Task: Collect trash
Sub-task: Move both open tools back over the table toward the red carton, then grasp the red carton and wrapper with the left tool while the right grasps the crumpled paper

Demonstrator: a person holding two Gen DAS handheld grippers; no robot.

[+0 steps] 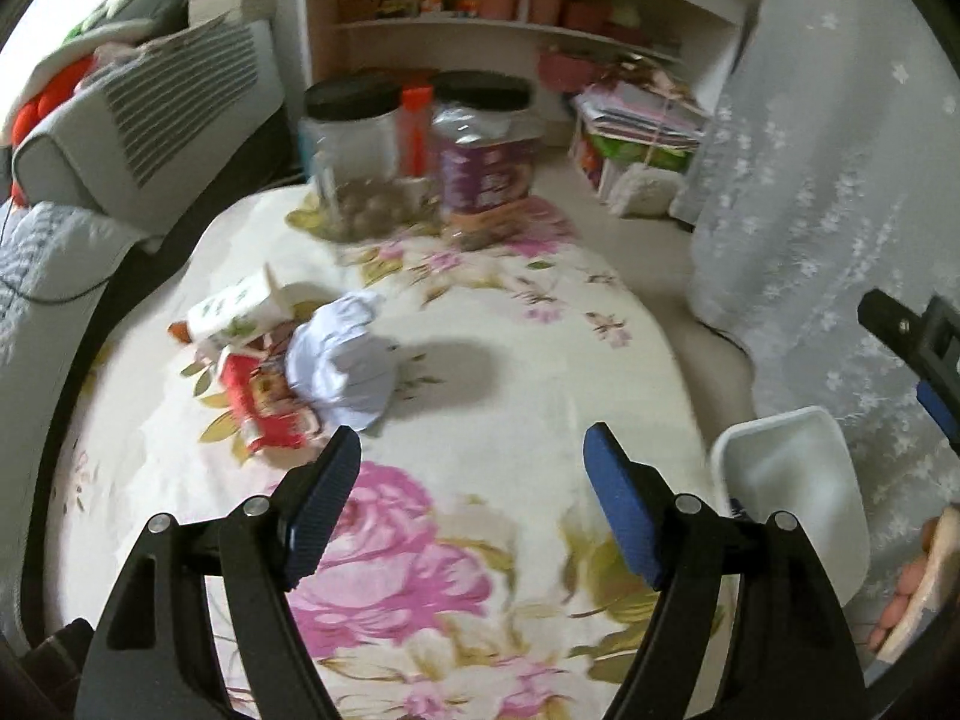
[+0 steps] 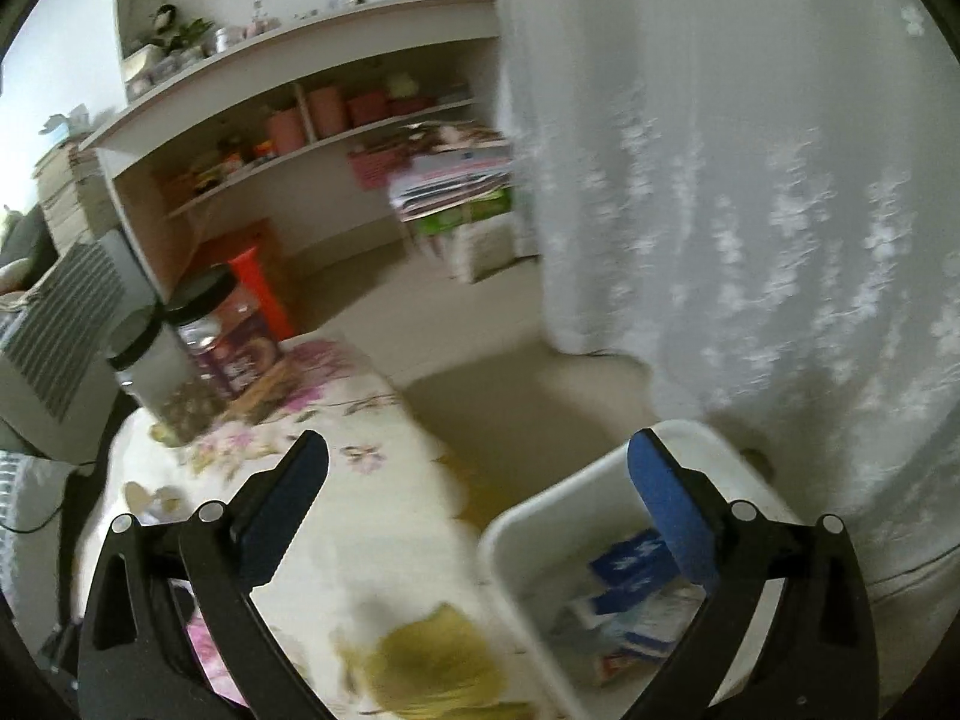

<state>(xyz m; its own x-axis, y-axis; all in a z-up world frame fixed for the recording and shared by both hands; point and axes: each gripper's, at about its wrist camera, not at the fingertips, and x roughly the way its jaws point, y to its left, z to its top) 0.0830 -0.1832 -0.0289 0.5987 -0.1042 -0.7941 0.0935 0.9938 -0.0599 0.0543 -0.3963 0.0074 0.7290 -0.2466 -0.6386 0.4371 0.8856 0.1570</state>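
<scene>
My floral-clothed table (image 1: 480,420) carries a crumpled white wad (image 1: 342,360), red-and-white wrappers (image 1: 264,396) and two black-lidded jars (image 1: 420,138).

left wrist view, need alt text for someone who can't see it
The open, empty left gripper hovers over a floral tablecloth, with a crumpled white tissue and red and white wrappers ahead to its left. A white bin stands at the table's right edge, and jars stand at the far end.

Trash (image 1: 282,360) on table (image 1: 510,420), bin (image 1: 792,480) right.
</scene>
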